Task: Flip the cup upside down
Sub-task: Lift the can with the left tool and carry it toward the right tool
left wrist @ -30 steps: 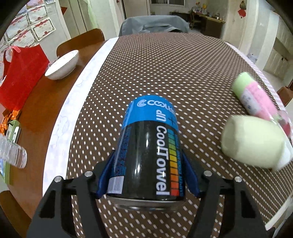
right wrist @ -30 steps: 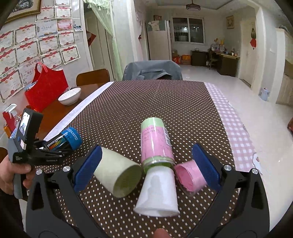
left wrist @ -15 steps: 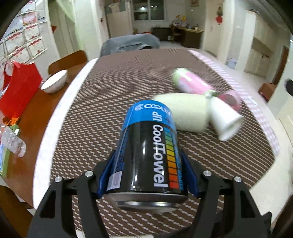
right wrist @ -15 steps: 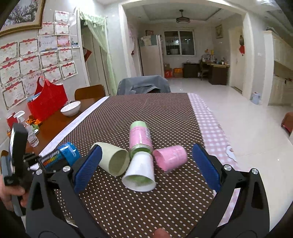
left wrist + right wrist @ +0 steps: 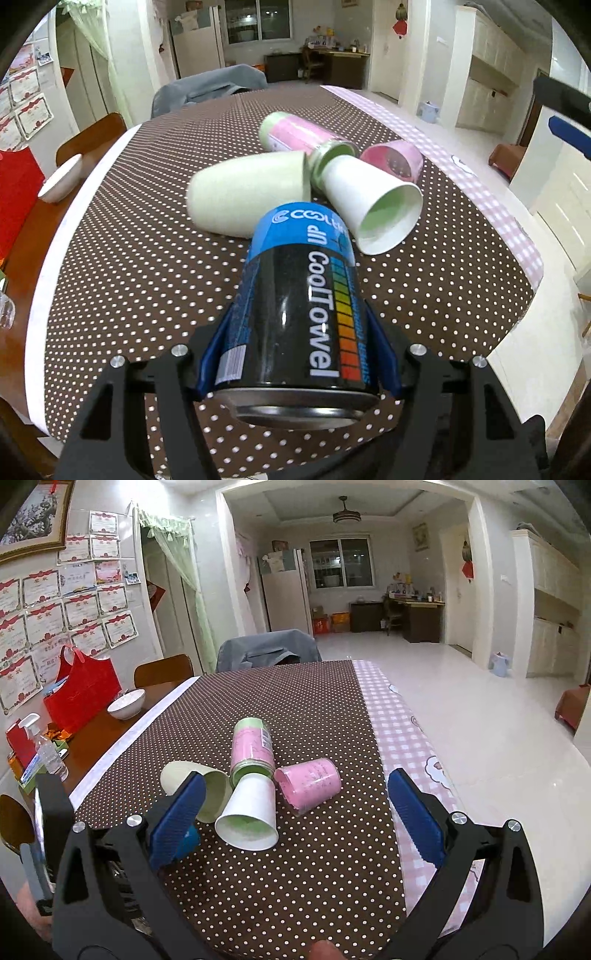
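Note:
My left gripper (image 5: 299,347) is shut on a black and blue "CoolTowel" can (image 5: 303,306), held above the near end of the dotted table. Beyond it several cups lie on their sides: a pale green cup (image 5: 247,192), a white paper cup (image 5: 373,206), a pink cup (image 5: 393,160) and a pink and green jar (image 5: 295,133). My right gripper (image 5: 295,812) is open and empty, held above the near end of the table, with the white cup (image 5: 251,816), pale green cup (image 5: 195,782), pink cup (image 5: 308,784) and jar (image 5: 251,749) ahead of it.
The brown dotted tablecloth (image 5: 295,709) has a pink checked strip (image 5: 399,731) along its right edge. At the left stand a white bowl (image 5: 127,703), a red bag (image 5: 79,694) and a clear spray bottle (image 5: 44,749). A grey-covered chair (image 5: 266,651) stands at the far end.
The left gripper has swung right with the can, so the cups now lie straight ahead of it. The right gripper has pulled back and risen away from the cups.

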